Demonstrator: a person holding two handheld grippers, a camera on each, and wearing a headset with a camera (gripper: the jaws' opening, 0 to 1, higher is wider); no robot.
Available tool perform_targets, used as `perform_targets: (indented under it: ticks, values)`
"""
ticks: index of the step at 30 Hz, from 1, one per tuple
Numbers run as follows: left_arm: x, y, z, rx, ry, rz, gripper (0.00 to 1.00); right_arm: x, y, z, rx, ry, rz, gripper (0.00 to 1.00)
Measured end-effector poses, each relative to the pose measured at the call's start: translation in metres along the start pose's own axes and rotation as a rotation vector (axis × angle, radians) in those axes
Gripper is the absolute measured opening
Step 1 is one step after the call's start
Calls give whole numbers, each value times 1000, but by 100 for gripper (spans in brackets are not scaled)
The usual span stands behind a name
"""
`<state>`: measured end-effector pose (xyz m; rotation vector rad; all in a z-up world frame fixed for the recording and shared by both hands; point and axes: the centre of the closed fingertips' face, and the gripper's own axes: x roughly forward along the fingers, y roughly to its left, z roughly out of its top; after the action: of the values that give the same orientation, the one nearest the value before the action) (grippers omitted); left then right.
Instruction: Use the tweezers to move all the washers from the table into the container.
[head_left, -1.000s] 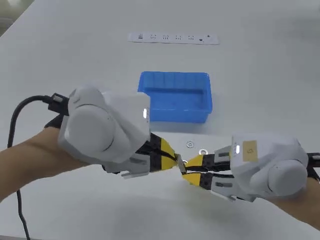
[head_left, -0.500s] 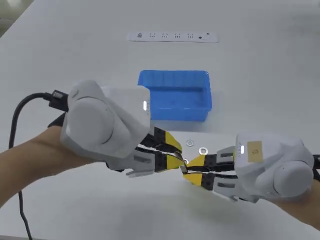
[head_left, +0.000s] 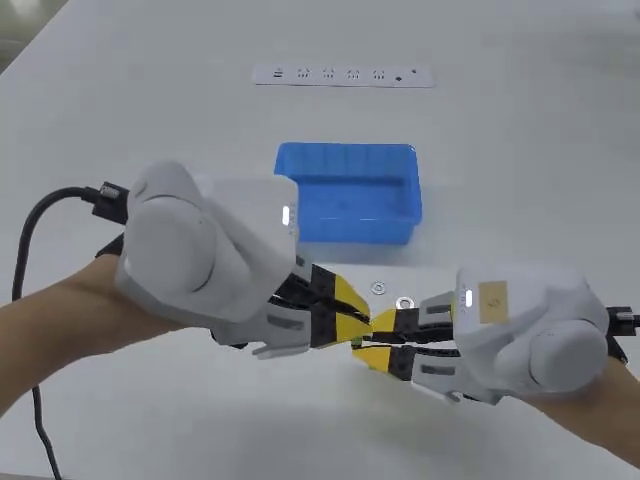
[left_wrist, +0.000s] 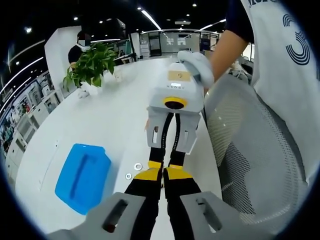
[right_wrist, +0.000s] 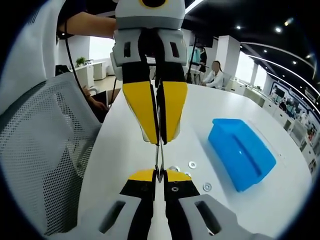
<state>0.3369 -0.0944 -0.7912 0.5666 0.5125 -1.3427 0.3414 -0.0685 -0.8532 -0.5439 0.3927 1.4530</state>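
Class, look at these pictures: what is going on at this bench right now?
A person holds a gripper in each hand, tip to tip above the white table. The left gripper and right gripper both look shut on the thin tweezers between them. The washers lie on the table beside the blue container, which looks empty.
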Motion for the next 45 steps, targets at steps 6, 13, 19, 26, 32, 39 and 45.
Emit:
perform_targets:
  ticks: [6,13,19,26,32,39,45]
  values:
    - [-1,-1,-2,-15,-20,6,6,-1,1,-1,-17,19,10,7]
    - [1,2,0,-23,-28,7,6,0,-2,0,-18,30,10,10]
    - [3,4,2,-22,-30,5,6,-1,-2,0,-30,35,18,10]
    - [3,7,2,-24,-28,6,6,1,-3,5,-63,29,23,10]
    - [5,8,3,-45,-50,5,6,0,-3,4,-41,26,24,8]
    - [6,5,2,-42,-57,-2,6,-1,-1,4,-50,26,26,8]
    - [1,3,1,-31,-48,-14,6,-1,-1,7,-54,26,23,8]
